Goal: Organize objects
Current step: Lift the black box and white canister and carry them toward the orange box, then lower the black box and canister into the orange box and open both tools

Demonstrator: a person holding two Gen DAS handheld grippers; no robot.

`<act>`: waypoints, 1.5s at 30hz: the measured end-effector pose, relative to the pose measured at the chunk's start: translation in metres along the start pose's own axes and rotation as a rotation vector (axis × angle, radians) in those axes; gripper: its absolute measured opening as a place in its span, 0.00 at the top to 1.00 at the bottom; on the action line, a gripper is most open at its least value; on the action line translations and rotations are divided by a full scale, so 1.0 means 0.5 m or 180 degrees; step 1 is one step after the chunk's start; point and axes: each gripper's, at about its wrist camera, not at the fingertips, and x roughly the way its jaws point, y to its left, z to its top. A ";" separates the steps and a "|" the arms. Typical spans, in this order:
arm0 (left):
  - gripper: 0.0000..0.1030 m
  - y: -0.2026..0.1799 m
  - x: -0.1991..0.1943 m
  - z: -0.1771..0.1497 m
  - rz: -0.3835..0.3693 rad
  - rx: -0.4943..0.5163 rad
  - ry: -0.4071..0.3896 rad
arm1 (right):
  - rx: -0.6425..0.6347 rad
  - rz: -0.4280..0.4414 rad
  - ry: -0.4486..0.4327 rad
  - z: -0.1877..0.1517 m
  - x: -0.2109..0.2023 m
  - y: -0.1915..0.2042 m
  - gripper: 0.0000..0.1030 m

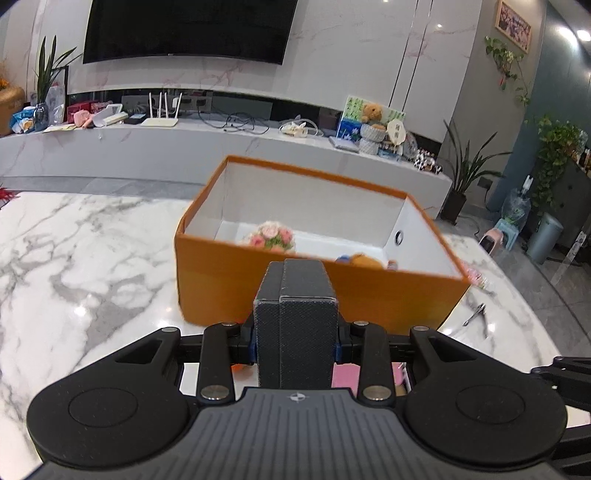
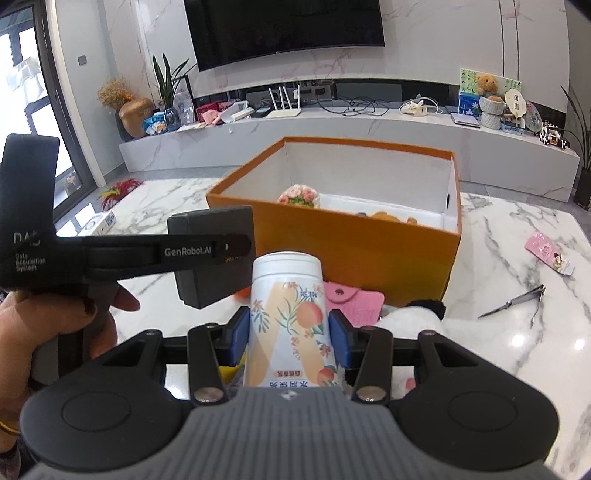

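A: A living room: a wall-mounted television over a long marble ledge cluttered with a router, cables and plants, and in front of it a white marble worktop.

B: And the biggest thing on the worktop?

A: An open orange box with white inner walls, standing towards the far side. Inside it lie a small bunch of pink flowers on the left and an orange soft toy nearer the right, low behind the near wall.

B: What's being carried?

A: The left tool is clenched on a dark textured case, held upright between its pads just short of the box's near wall. The right tool grips a white bottle printed with peaches, cap pointing away, also just this side of the box.

B: Anything still loose?

A: A pink pouch just before the box, a pink packet and nail clippers off to the right on the worktop.

B: So the step in hand?

A: I'd judge both items are headed into the box. To do it well, lift each one clear of the near rim before moving forward, since the case sits about level with that wall. Aim for the bare white floor between the flowers and the toy, lower until the item rests, and only then let the pads go. One hand at a time would keep the two tools from knocking together over the opening.
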 end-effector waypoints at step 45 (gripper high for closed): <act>0.63 0.083 0.216 0.140 0.0451 0.0120 0.0306 | 0.0470 -0.0280 -0.0215 0.236 0.329 -0.119 0.53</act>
